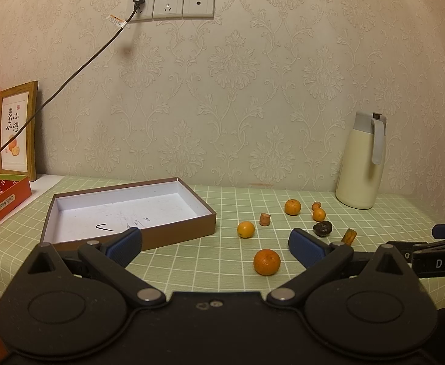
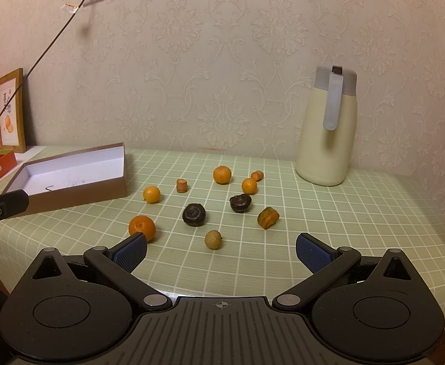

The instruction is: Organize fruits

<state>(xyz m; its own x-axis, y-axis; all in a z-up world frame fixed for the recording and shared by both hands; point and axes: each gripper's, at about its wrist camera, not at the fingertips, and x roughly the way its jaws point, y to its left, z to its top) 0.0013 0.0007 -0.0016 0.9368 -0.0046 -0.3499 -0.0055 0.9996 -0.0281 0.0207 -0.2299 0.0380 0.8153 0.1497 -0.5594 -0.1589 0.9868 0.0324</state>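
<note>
Through my left wrist camera, my left gripper (image 1: 214, 243) hangs above the green checked tablecloth (image 1: 222, 273) with its jaws spread wide, gripping nothing. A shallow brown cardboard box with a white inside (image 1: 122, 210) lies ahead to the left, with no fruit in it. A round orange tangerine (image 1: 266, 262) sits between my blue pads, farther out. A smaller orange fruit (image 1: 246, 229) lies beyond it, near the box's corner.

Through my right wrist camera, my right gripper (image 2: 220, 251) is likewise wide apart and carries nothing. A small tan round fruit (image 2: 213, 239) lies just ahead between the fingers. 2 dark wrinkled fruits (image 2: 194, 214) sit beyond it, and a tall cream thermos jug with a grey handle (image 2: 328, 127) stands by the wall.
</note>
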